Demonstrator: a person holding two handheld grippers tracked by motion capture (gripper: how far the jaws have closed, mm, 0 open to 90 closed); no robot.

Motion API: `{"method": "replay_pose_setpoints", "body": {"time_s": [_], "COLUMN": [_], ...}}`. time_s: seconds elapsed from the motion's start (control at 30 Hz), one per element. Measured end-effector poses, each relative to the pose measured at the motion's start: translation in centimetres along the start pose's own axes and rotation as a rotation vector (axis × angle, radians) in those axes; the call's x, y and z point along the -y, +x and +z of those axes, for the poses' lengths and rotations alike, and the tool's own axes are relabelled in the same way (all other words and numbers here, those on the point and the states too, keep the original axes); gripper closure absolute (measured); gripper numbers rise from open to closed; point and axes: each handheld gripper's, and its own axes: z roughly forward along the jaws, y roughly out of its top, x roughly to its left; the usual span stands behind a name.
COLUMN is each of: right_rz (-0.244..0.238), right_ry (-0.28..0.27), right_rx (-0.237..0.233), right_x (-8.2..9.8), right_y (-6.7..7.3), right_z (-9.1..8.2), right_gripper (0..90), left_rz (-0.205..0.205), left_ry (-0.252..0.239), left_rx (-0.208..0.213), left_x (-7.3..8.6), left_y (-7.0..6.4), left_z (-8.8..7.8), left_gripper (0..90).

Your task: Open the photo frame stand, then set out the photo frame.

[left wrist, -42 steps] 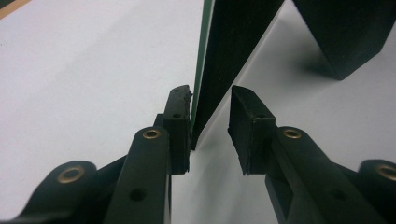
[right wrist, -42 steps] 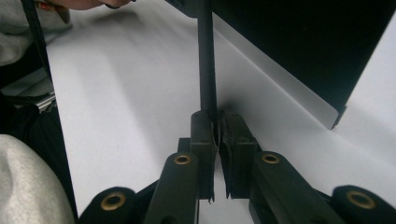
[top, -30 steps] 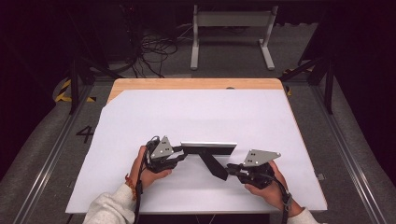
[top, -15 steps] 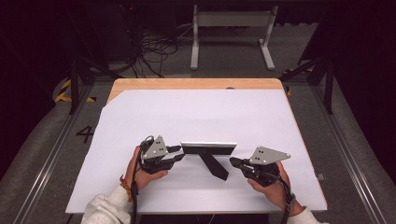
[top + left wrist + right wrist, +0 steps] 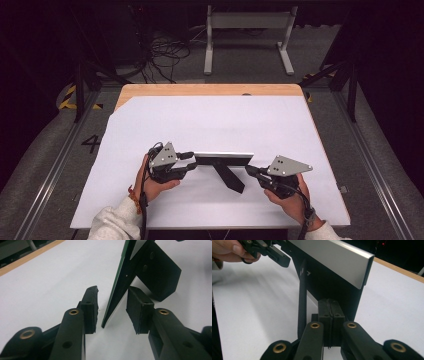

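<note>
White paper covers the surface (image 5: pixel 150 125); a propped panel (image 5: pixel 223 159) stands upright between spread left claw (image 5: pixel 112 308), while right claw (image 5: pixel 331 307) is pressed together beside it.

The right gripper (image 5: pixel 248 170) has withdrawn from the frame's (image 5: pixel 223 159) stand toward 3 o'clock, then returned partway to the frame's right end. The left gripper (image 5: pixel 192 161) shifted marginally toward 9 o'clock.

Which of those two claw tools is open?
The left gripper: its jaws gape either side of the standing panel's edge. The right gripper's pads are pressed together.
</note>
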Motion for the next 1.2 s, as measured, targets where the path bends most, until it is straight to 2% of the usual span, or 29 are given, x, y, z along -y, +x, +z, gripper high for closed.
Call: {"method": "replay_pose_setpoints", "body": {"time_s": [0.07,0.13,0.23,0.43,0.6,1.0,1.2], "right_rz": [-0.003,0.0,-0.001,-0.007,-0.013,0.017,0.012], "right_ry": [0.002,0.0,-0.001,-0.001,0.008,-0.005,0.005], "right_rx": [0.006,0.003,0.008,0.018,0.035,0.064,0.089], "right_x": [0.0,0.0,0.0,0.0,0.0,0.0,0.0], "right_y": [0.0,0.0,0.0,0.0,0.0,-0.5,-0.6], "right_z": [0.1,0.1,0.1,0.2,0.3,0.3,0.8], "right_gripper": [90.0,90.0,90.0,90.0,90.0,90.0,90.0], "left_rz": [0.007,-0.004,-0.012,0.001,0.025,0.028,0.026], "left_ry": [0.004,-0.01,-0.013,-0.018,0.008,-0.068,-0.064], "left_rx": [-0.008,-0.009,-0.013,0.019,0.032,0.024,0.024], "left_x": [-0.1,-0.1,-0.1,-0.3,-0.3,-0.9,-0.9], "left_y": [-0.1,0.1,0.2,0.1,-0.4,-0.7,-0.9], "left_z": [0.0,-0.1,-0.1,0.4,1.1,0.5,0.5], "left_gripper": [59.7,56.1,56.1,57.3,59.1,60.5,62.8]}}
